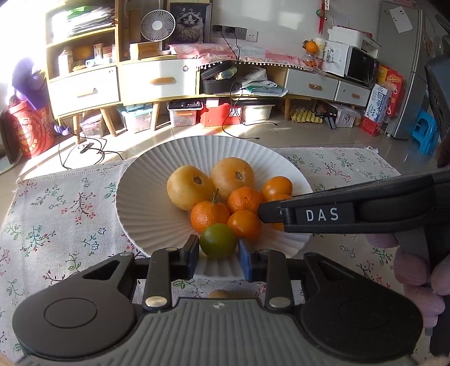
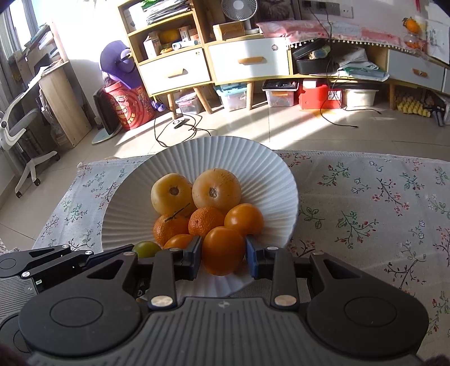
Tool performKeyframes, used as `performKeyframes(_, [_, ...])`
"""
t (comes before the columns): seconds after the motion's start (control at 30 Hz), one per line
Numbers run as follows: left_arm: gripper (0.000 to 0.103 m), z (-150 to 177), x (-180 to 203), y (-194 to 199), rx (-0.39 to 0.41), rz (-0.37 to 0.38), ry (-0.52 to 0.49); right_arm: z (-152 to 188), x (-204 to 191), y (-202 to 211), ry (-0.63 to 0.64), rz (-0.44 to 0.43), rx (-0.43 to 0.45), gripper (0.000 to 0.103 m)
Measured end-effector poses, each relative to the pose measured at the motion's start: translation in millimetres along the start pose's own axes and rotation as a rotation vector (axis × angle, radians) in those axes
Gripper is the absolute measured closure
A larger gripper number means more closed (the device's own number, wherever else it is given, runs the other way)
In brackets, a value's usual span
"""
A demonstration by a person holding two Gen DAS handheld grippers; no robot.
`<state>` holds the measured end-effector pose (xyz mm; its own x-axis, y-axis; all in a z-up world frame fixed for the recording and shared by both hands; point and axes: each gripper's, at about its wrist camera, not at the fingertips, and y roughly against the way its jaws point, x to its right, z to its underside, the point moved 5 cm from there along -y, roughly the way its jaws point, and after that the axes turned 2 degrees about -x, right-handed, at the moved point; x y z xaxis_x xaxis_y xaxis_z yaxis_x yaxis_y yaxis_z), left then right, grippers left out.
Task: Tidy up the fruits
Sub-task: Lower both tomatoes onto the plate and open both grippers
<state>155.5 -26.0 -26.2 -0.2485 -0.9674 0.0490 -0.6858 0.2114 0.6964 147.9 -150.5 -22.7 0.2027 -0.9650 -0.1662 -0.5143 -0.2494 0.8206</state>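
Your right tongs (image 2: 223, 257) grip a smooth, light orange fruit (image 2: 223, 250) across its middle; your left tongs (image 1: 218, 253), jaws slightly apart, bracket the slippery green fruit (image 1: 218, 244), so squeeze gently.

Strong daylight pours in from ten o'clock, blowing the window (image 2: 25, 25) area out to white glare and laying bright streaks across the floor (image 2: 281, 129). Both fisheye views bend hard at the rims; centres stay sharp.
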Motion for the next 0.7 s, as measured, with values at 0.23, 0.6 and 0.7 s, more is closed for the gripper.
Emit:
performKeyframes(0.23, [0.071, -0.5, 0.1, 2.5, 0.002, -0.001, 0.0, -2.0, -5.1, 4.7, 0.026, 0.0, 0.027, 0.071])
performKeyframes(0.6, [0.041, 0.4, 0.5, 13.6, 0.011, -0.005, -0.008, -2.4, -13.3, 19.4, 0.042, -0.038, 0.044, 0.041])
performKeyframes(0.7, [0.029, 1.4, -1.3, 18.2, 0.012, -0.005, -0.004, -0.2, -15.8, 24.8, 0.046, -0.041, 0.041, 0.035])
